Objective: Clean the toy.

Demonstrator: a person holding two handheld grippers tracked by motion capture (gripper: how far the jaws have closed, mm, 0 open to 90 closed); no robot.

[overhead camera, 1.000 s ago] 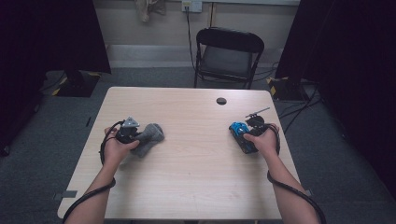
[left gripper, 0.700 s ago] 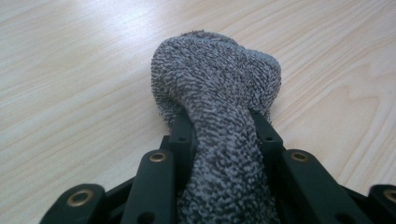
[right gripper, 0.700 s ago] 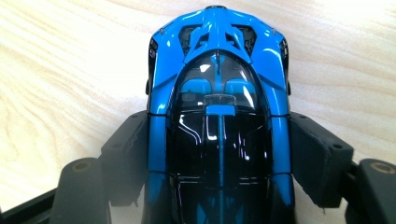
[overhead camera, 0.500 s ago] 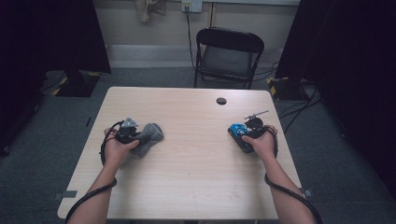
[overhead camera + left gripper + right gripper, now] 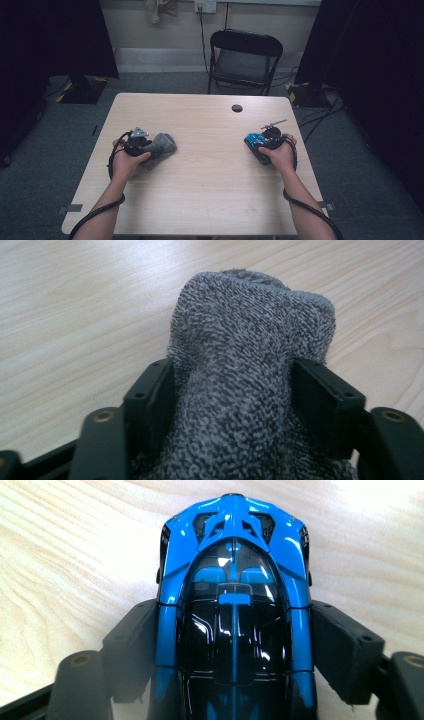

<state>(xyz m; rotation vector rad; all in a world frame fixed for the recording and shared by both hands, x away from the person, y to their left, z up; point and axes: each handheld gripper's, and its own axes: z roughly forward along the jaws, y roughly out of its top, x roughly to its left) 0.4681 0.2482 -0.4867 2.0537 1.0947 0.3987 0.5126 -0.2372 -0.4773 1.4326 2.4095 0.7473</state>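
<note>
A grey terry cloth (image 5: 162, 144) lies bunched on the wooden table (image 5: 210, 200) at the left. My left gripper (image 5: 149, 146) points at it. In the left gripper view its jaws have just been opening and stand open (image 5: 232, 382), flanking the cloth (image 5: 250, 315), which bulges up between them. At the right, a blue and black toy car (image 5: 254, 140) sits on the table with my right gripper (image 5: 261, 148) shut on its sides. In the right gripper view the car (image 5: 232, 540) points away, and both jaws of the gripper (image 5: 232, 635) lie against its flanks.
A black round cable hole (image 5: 237, 108) sits near the table's far edge. A black folding chair (image 5: 245, 60) stands behind the table. Bare tabletop lies between my two hands and towards the near edge.
</note>
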